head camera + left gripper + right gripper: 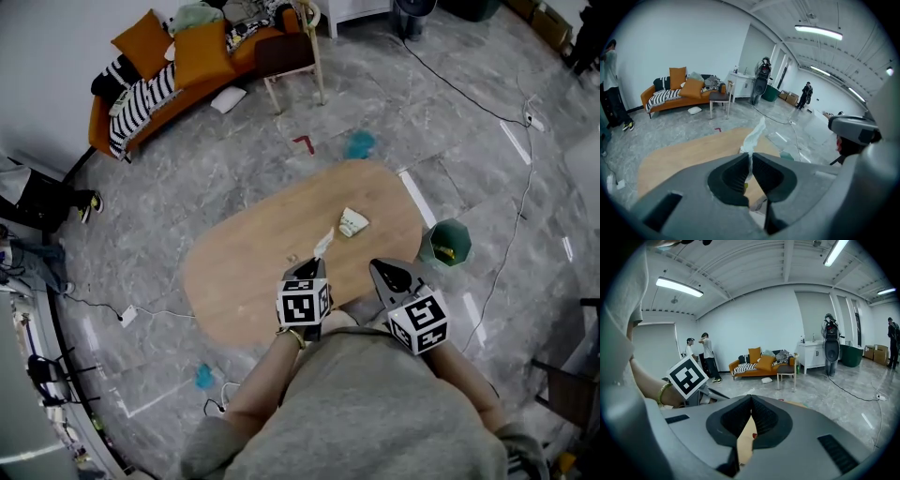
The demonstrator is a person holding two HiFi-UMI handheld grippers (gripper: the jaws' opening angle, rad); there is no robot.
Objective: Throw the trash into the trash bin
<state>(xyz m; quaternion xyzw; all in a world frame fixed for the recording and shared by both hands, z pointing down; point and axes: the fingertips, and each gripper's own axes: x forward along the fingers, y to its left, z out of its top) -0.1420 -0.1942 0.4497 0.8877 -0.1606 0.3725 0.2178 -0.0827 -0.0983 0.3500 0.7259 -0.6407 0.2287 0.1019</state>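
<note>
My left gripper (314, 263) is shut on a thin white wrapper (323, 244), held over the near edge of the oval wooden table (244, 272). In the left gripper view the wrapper (757, 133) sticks up from between the closed pads of that gripper (750, 158). A crumpled white piece of trash (352, 222) lies on the table further out. The green trash bin (446, 244) stands on the floor by the table's right end, with something yellow inside. My right gripper (381, 266) is shut with nothing in it (751, 400), just right of the left one.
An orange sofa (178, 66) with cushions and a wooden chair (291, 56) stand beyond the table. Cables (469, 94) run across the grey floor, and teal scraps (359, 144) lie on it. People (707, 363) stand at the room's edges.
</note>
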